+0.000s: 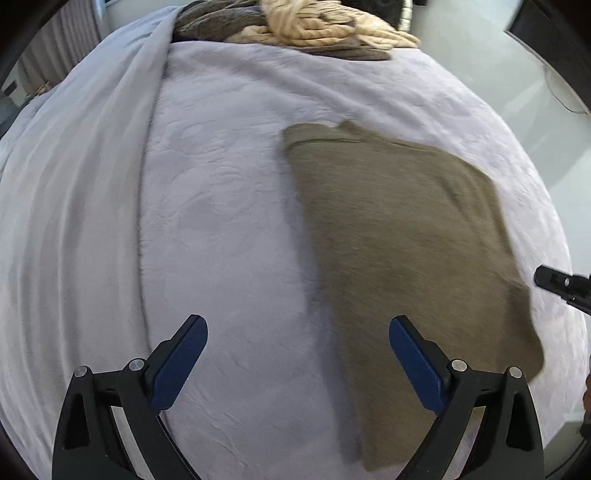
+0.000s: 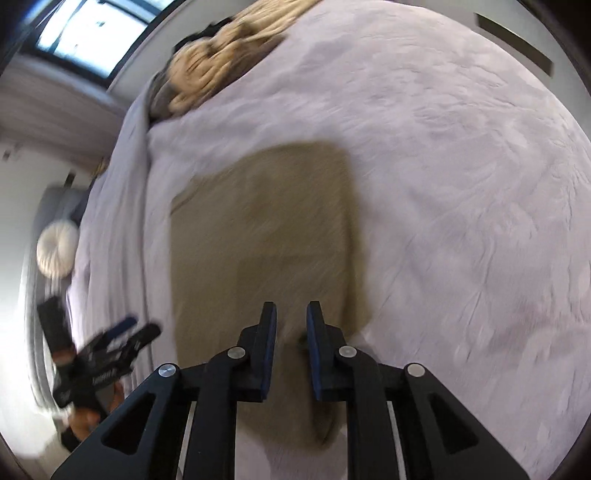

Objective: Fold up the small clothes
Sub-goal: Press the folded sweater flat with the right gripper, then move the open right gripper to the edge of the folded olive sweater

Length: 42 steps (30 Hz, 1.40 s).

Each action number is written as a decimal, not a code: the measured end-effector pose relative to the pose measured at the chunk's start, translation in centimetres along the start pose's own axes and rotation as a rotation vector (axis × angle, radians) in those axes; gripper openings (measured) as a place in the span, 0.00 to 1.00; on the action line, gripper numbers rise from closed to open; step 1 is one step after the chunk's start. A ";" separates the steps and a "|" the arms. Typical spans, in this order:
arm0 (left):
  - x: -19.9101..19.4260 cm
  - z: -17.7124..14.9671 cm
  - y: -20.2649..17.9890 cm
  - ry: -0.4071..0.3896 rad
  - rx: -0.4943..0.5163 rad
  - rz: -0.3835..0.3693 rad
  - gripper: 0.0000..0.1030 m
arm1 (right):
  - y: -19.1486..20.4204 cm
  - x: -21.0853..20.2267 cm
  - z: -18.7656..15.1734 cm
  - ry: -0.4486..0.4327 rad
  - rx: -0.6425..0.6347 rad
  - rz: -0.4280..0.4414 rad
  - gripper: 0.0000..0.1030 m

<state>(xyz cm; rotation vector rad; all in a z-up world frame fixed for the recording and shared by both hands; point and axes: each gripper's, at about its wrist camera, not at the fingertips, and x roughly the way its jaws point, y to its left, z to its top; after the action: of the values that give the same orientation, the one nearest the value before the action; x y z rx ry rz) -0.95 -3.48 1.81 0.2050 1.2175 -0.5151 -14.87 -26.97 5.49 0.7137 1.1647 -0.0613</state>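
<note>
- Lavender bedspread (image 1: 221, 206) covers the bed that serves as my work surface; a heap of tan and brown clothes (image 1: 310, 29) waits at its far edge, and a window (image 2: 92, 33) shows beyond in the right view.
- Olive garment (image 1: 399, 236) lies flat on the spread, well short of the heap, in a roughly rectangular outline with one straight long edge; I judge it part-folded, though blur hides any crease lines.
- My left tongs (image 1: 299, 347) stand wide apart above the spread, with one blade over bare cover and the other over the garment's near edge; nothing is between them.
- My right tongs (image 2: 291, 343) are nearly together with a narrow gap, poised over the garment's near end; no cloth is visibly pinched, so I read them as empty.
- Remaining work, in my judgement: at least one more fold on this piece, then the heap, which looks untouched.
- Writing: white lettering on the left tongs' body in the right view is too blurred to read; no other labels are visible.
</note>
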 end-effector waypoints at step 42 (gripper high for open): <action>0.3 -3.8 2.0 0.136 0.015 -0.001 0.97 | -2.7 0.4 -4.2 0.033 0.135 -0.188 0.59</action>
<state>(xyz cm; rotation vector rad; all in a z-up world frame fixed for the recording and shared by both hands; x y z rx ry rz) -3.09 -0.29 0.00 0.2554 1.3470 -0.5181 -19.20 -26.70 2.94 0.7237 1.2659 -0.2891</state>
